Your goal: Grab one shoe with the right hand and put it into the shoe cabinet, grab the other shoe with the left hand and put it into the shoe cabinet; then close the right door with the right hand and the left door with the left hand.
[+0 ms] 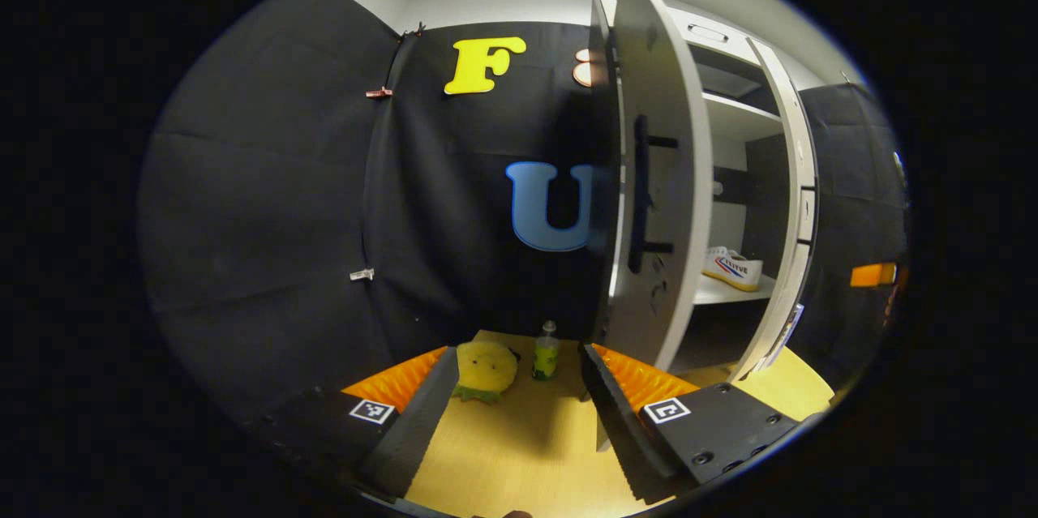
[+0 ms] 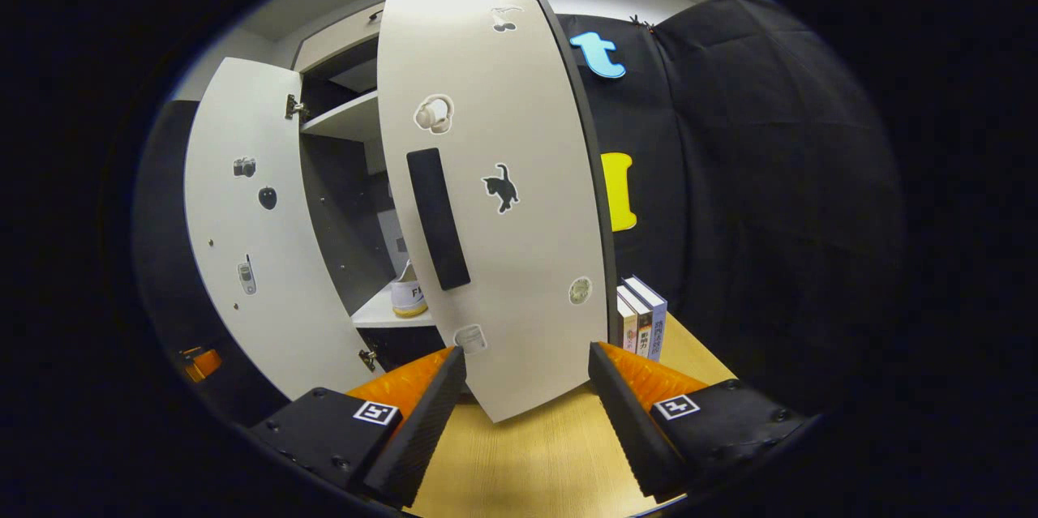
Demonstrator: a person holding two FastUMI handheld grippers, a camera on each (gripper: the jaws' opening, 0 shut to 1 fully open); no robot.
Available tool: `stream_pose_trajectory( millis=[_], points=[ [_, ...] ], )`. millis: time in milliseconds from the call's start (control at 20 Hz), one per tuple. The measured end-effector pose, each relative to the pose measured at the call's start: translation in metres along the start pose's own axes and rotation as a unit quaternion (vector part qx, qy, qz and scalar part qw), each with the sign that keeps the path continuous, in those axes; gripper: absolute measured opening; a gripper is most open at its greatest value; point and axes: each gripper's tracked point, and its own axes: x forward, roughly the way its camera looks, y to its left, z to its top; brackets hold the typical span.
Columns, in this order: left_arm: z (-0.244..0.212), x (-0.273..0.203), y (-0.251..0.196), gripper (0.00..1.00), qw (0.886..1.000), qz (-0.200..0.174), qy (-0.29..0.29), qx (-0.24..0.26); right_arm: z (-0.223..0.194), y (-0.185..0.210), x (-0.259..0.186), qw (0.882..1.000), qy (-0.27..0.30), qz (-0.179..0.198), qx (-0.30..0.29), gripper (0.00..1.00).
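Shoe cabinet (image 2: 349, 125) stands on the bench (image 2: 527, 461) with both doors swung out, and a white shoe (image 1: 732, 268) sits on its lower shelf (image 1: 722, 291); I cannot tell whether the second shoe is beside it. The right door (image 2: 495, 202) hangs just ahead of the right hand-held gripper (image 2: 527, 388), whose fingers are apart and empty. Pushed near the hinge, it could swing slowly or rebound open. The left door (image 1: 657, 177) stands edge-on before the left hand-held gripper (image 1: 519, 388), also apart and empty; a shoe heel overhanging the shelf might block either door. A plush toy (image 1: 485, 370) and bottle (image 1: 546, 351) lie near that gripper's path.
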Motion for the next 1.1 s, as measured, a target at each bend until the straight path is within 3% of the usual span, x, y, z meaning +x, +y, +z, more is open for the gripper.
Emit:
stream_pose_trajectory(
  millis=[300, 500, 850, 1100],
  points=[
    [0.06, 0.054, 0.007, 0.95, 0.999, -0.034, -0.016, -0.038, -0.034, 0.0, -0.026, 0.999, 0.011, -0.034, -0.01, 0.98],
    [0.089, 0.083, -0.003, 0.95, 0.997, -0.056, -0.02, -0.045, -0.06, 0.019, -0.04, 0.999, 0.029, -0.03, -0.011, 0.98],
    [0.113, 0.096, -0.04, 0.95, 0.994, -0.107, -0.028, -0.018, -0.086, 0.042, -0.051, 0.998, 0.057, -0.013, -0.012, 0.98],
    [0.118, 0.093, -0.047, 0.95, 0.994, -0.103, -0.024, 0.004, -0.079, 0.042, -0.047, 0.998, 0.054, -0.007, -0.009, 0.98]
  ],
)
